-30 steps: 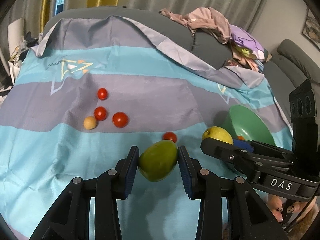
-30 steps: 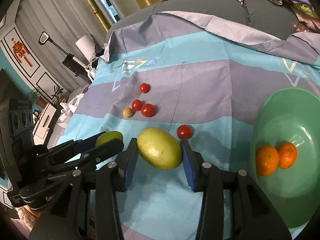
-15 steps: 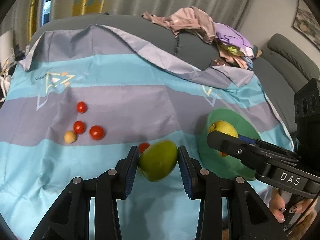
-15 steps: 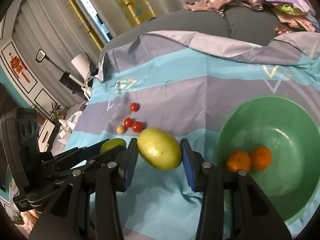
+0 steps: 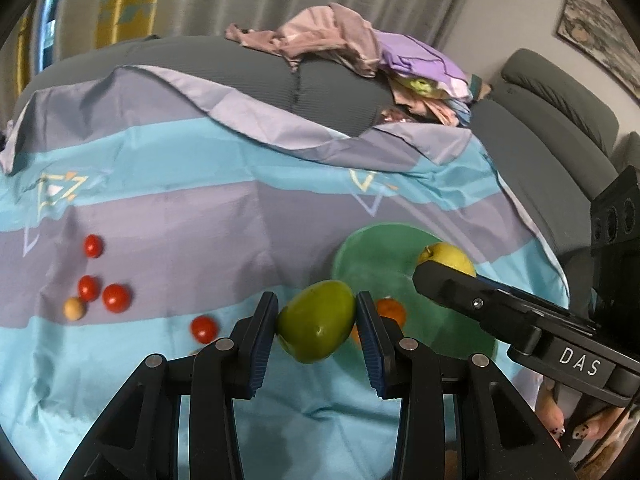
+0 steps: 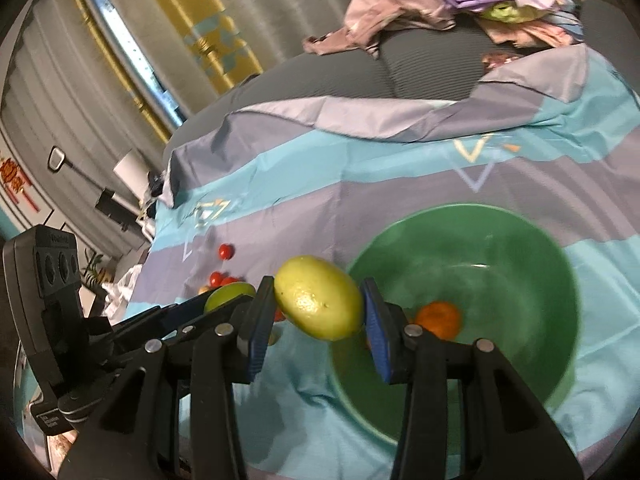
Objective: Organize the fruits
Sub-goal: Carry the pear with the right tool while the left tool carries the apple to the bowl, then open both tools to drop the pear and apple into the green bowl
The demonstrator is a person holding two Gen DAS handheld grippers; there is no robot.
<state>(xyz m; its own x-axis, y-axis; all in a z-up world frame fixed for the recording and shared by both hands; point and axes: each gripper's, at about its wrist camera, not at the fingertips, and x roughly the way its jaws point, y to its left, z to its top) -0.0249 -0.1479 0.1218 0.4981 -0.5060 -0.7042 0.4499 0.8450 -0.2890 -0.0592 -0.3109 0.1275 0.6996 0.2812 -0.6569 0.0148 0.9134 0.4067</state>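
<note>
Now the left tongs clamp a green fruit between their blue pads, the fruit held clear of the striped sheet below. Just right of them and a little further out, the right tongs grip a yellow fruit the same way; in the left wrist view that fruit shows beyond a black finger marked "DAS". Ahead and to the right of both tongs lies a green bowl on the sheet, the yellow fruit hanging near its left rim. Inside the bowl sits an orange, partly hidden behind the right tongs' finger; a second one beside it cannot be made out for sure. To the left of the left tongs, one cherry tomato lies close by, and further left a cluster of three tomatoes with a small tan fruit touching it. Beyond the sheet, on a grey cushion, lies a heap of clothes.
</note>
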